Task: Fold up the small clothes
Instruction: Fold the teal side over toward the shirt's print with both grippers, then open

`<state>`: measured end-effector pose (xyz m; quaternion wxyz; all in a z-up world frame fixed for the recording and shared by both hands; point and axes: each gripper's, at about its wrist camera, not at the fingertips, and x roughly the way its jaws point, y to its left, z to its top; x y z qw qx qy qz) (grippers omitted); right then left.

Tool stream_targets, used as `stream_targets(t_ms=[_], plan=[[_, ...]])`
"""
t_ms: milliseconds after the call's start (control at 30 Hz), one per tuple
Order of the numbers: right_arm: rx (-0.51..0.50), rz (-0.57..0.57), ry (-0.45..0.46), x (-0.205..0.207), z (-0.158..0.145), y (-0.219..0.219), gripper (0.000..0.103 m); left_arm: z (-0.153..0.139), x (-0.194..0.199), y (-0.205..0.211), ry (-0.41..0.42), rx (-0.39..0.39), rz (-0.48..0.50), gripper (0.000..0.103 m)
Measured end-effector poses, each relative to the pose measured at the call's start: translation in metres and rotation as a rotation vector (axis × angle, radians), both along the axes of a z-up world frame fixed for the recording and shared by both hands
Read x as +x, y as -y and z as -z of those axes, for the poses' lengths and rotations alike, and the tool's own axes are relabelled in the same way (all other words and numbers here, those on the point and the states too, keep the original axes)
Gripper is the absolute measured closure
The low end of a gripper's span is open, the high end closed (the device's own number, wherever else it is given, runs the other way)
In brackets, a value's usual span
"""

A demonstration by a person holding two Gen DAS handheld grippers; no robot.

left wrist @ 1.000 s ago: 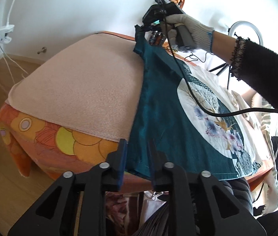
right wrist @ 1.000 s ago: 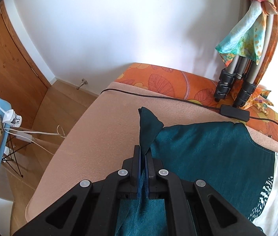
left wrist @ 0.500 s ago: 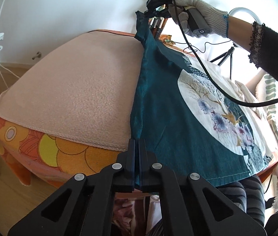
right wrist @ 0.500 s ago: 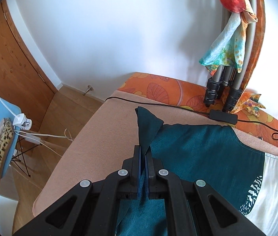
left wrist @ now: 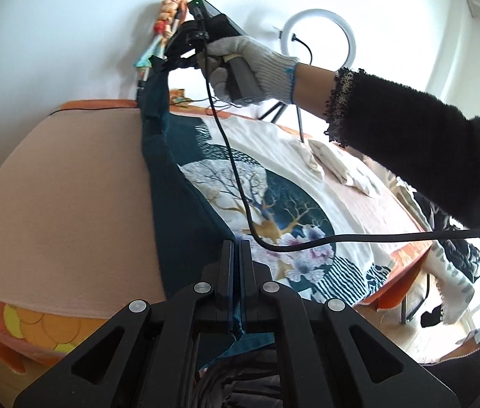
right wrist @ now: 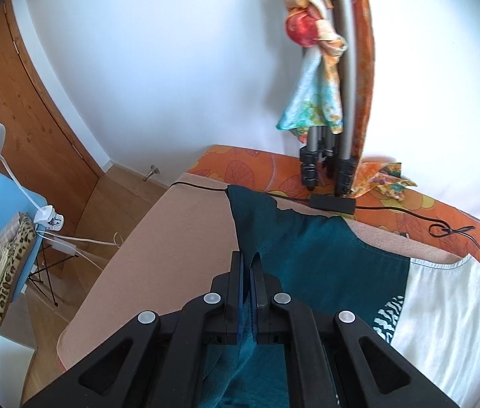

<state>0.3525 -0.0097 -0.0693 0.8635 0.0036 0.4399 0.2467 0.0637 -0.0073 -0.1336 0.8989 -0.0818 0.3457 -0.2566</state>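
The left claw (left wrist: pixel 235 265) is pressed together on the lower edge of the teal-and-white shirt (left wrist: pixel 185 204), a thin strip of teal cloth pinched between its pads. The right claw (right wrist: pixel 247 273) is likewise clamped on the shirt (right wrist: pixel 311 255), gripping a teal fold near the sleeve that rises to a point just ahead of its tips. In the left wrist view the right claw (left wrist: pixel 158 64), held in a gloved hand (left wrist: pixel 257 64), is up and far ahead of the left claw, and the teal edge runs taut and lifted between the two. To the right of that edge the shirt's white part, with a round tree-and-flower print, lies spread on the bed (left wrist: pixel 63 197), which is covered in a pink blanket over an orange flowered sheet. A black cable (left wrist: pixel 240 183) hangs from the right claw across the print. Beyond the right claw a tripod (right wrist: pixel 342 108) with a tied scarf (right wrist: pixel 314 78) leans at the wall.
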Motion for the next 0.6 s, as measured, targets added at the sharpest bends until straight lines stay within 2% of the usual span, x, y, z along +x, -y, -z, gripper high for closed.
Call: stream_targets(t_ms=[100,300,600], plan=[[0.01,0.063,-0.007,-0.002,0.008,0.041,0.103,0.008,0.006,0.024,-0.022,0.027,0.077,0.102],[0.002,0.181,-0.074,0.001,0.049,0.109,0.103,0.025,0.005,0.055,-0.065,0.072,0.175,0.102],[-0.022,0.187,-0.078,0.017,0.072,0.117,0.103,0.035,0.009,0.071,-0.107,0.099,0.207,0.102]])
